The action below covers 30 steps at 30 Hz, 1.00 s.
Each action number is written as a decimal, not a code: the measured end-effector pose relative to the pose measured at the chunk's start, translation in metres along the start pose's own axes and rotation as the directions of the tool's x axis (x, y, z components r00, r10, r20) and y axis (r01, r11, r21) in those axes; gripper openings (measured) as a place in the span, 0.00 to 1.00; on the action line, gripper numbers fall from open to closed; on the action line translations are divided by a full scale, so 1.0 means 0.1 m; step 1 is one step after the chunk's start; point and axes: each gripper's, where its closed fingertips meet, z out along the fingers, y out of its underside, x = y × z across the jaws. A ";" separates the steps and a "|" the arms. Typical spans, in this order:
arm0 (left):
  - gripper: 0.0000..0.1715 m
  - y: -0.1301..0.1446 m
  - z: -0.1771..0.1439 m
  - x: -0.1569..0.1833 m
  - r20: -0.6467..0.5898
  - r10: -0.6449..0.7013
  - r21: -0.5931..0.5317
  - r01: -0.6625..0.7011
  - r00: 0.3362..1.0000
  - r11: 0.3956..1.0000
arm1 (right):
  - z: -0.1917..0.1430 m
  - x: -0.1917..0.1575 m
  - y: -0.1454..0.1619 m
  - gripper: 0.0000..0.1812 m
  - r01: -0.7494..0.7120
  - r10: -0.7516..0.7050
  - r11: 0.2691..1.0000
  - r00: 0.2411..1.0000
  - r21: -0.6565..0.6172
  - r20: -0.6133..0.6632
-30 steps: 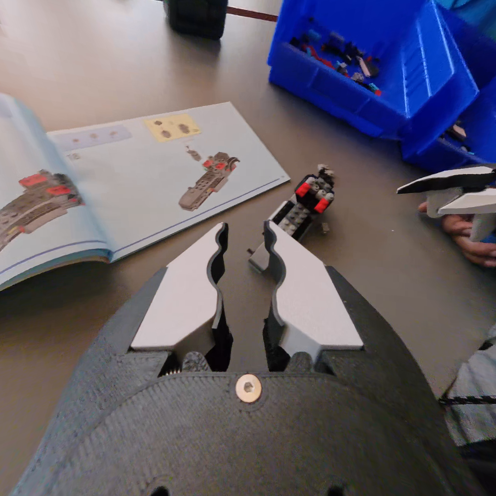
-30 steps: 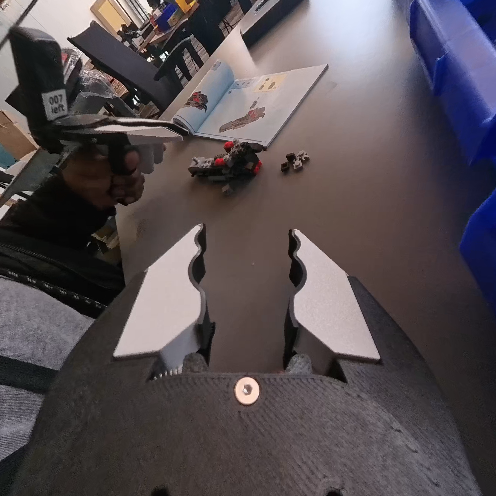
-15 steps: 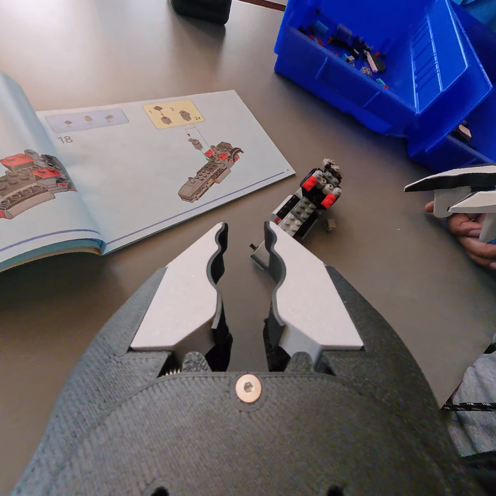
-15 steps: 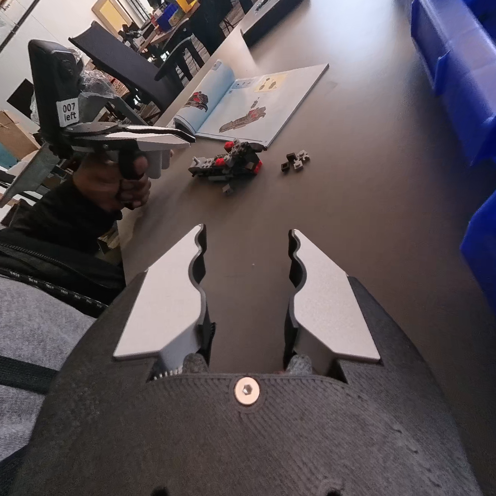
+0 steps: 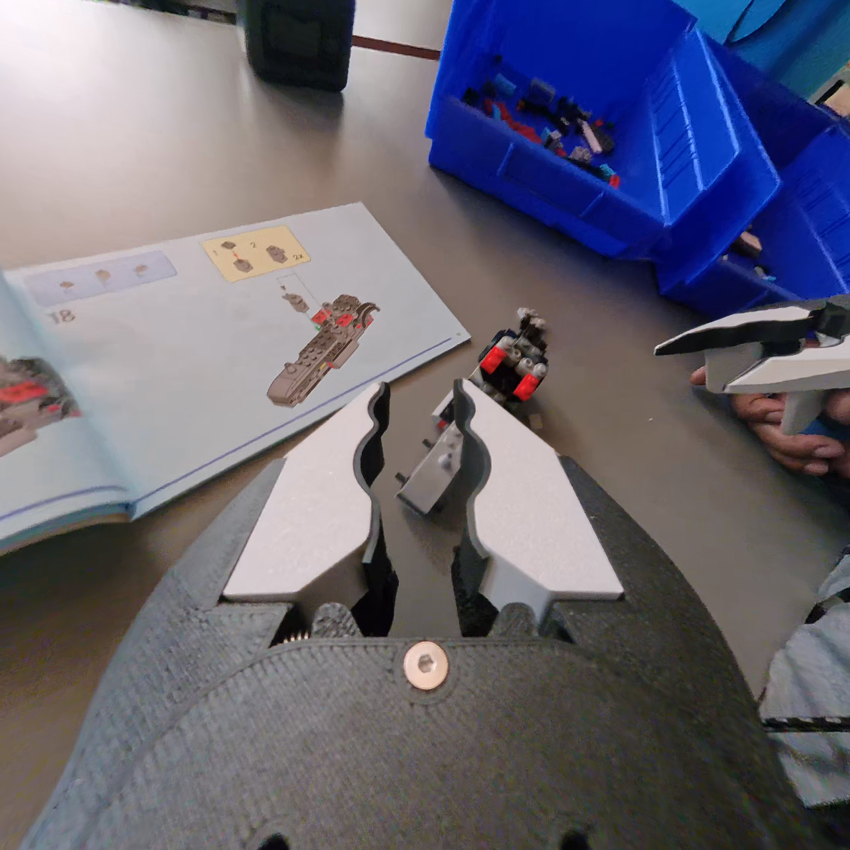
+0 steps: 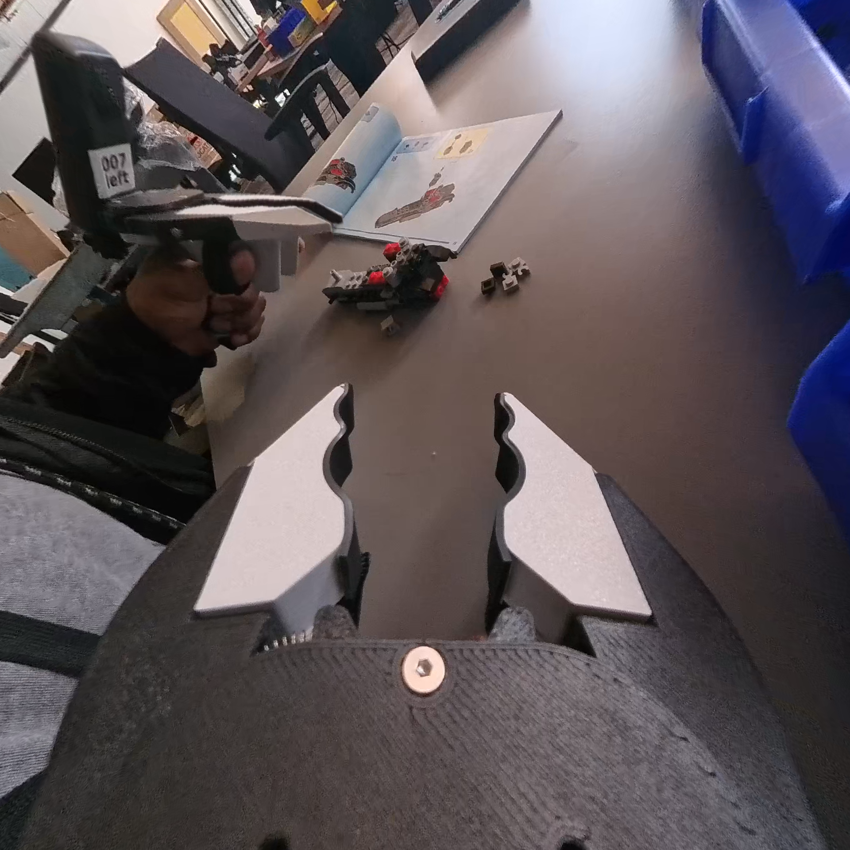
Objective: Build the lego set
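A partly built lego model (image 5: 508, 370) in black, grey and red lies on the dark table beside the open instruction booklet (image 5: 221, 349). My left gripper (image 5: 421, 386) is open and empty; the model's grey front end (image 5: 430, 473) shows between its fingers, and the right finger hides part of it. In the right wrist view the left gripper (image 6: 317, 218) hovers above the table just left of the model (image 6: 391, 280). My right gripper (image 6: 423, 395) is open and empty, well short of the model; it also shows in the left wrist view (image 5: 736, 354).
Two or three small loose pieces (image 6: 506, 276) lie right of the model and one tiny piece (image 6: 391, 326) in front. Blue bins (image 5: 717, 152) with several loose parts stand at the back right. A black box (image 5: 299, 41) stands at the far edge. The tips of one gripper are about 20 cm away from the tips of the other.
My left gripper has moved forward, so the model's grey front end now sits between its fingers. The right gripper has stayed where it was.
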 end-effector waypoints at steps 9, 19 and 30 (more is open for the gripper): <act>0.17 -0.30 0.32 0.65 -0.154 0.111 0.033 -0.107 0.982 0.994 | -0.01 0.00 -0.01 0.34 -0.003 0.003 1.000 1.000 0.010 0.005; 0.17 -0.38 0.55 0.79 -0.205 0.130 0.010 -0.131 0.970 0.991 | -0.04 -0.01 -0.03 0.34 -0.013 0.012 1.000 1.000 0.027 0.022; 0.17 -0.44 0.63 0.77 -0.199 0.150 -0.001 -0.153 0.969 0.988 | -0.05 0.00 -0.05 0.34 -0.029 0.028 0.999 0.999 0.037 0.031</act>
